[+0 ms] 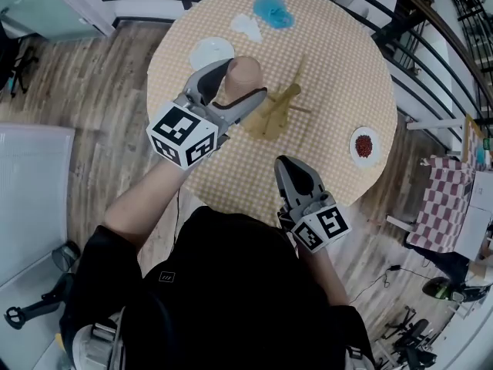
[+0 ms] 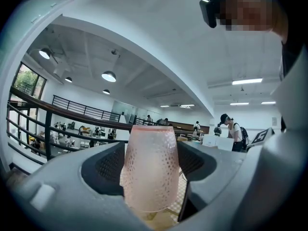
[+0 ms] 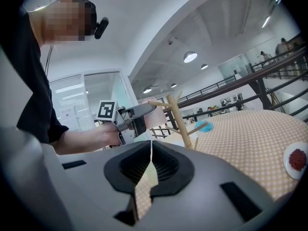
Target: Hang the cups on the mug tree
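Observation:
A pink dotted cup (image 1: 245,73) (image 2: 150,170) sits between the jaws of my left gripper (image 1: 243,83) (image 2: 150,177), which is shut on it. The cup is held above the table, just left of the wooden mug tree (image 1: 274,112) (image 3: 177,115). In the right gripper view the cup (image 3: 155,117) hangs close beside one of the tree's upper pegs; I cannot tell if they touch. My right gripper (image 1: 287,163) (image 3: 151,163) is shut and holds nothing, low over the table's near edge.
The round checked table (image 1: 339,60) also holds a white round dish (image 1: 212,52), a small white thing (image 1: 246,27), a blue thing (image 1: 273,10) at the far side, and a small dish of red bits (image 1: 365,146) (image 3: 297,160) at the right. Railings run behind the table.

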A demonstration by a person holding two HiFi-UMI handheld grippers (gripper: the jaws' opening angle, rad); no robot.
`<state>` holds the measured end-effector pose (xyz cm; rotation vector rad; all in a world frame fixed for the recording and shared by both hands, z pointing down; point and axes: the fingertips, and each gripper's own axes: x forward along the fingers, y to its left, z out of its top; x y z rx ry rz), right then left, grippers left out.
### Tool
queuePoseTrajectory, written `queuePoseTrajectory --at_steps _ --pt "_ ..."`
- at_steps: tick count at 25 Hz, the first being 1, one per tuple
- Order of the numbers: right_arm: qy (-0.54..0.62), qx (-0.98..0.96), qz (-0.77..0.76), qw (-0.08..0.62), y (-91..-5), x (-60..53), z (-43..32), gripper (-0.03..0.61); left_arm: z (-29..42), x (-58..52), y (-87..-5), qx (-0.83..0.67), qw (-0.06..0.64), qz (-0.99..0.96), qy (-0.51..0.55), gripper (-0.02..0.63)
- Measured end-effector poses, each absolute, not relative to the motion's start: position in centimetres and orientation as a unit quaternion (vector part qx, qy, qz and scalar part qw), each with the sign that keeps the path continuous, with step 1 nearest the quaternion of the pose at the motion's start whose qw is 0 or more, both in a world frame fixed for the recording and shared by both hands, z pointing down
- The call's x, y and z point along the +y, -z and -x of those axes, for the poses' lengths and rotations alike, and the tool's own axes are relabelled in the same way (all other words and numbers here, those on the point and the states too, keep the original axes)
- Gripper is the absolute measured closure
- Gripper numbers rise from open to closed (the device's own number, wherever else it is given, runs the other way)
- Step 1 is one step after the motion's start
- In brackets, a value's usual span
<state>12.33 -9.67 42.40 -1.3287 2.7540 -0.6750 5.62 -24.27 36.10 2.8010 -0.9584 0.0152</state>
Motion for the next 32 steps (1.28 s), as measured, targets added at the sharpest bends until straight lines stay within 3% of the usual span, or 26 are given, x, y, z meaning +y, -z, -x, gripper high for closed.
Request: queuePoseTrajectory --at_steps 27,32 --pt "0.227 0.867 0.443 -0.005 -43.3 -9.4 -13.5 0.561 -7.6 -25.7 -44.1 -0.254 0.240 -0.937 -0.010 0.270" --pt "0.231 0.866 0.444 -0.005 -43.5 -9.5 -13.5 0.561 -7.4 -26.3 -44.4 -0.258 0.230 -0.938 -0.024 0.269"
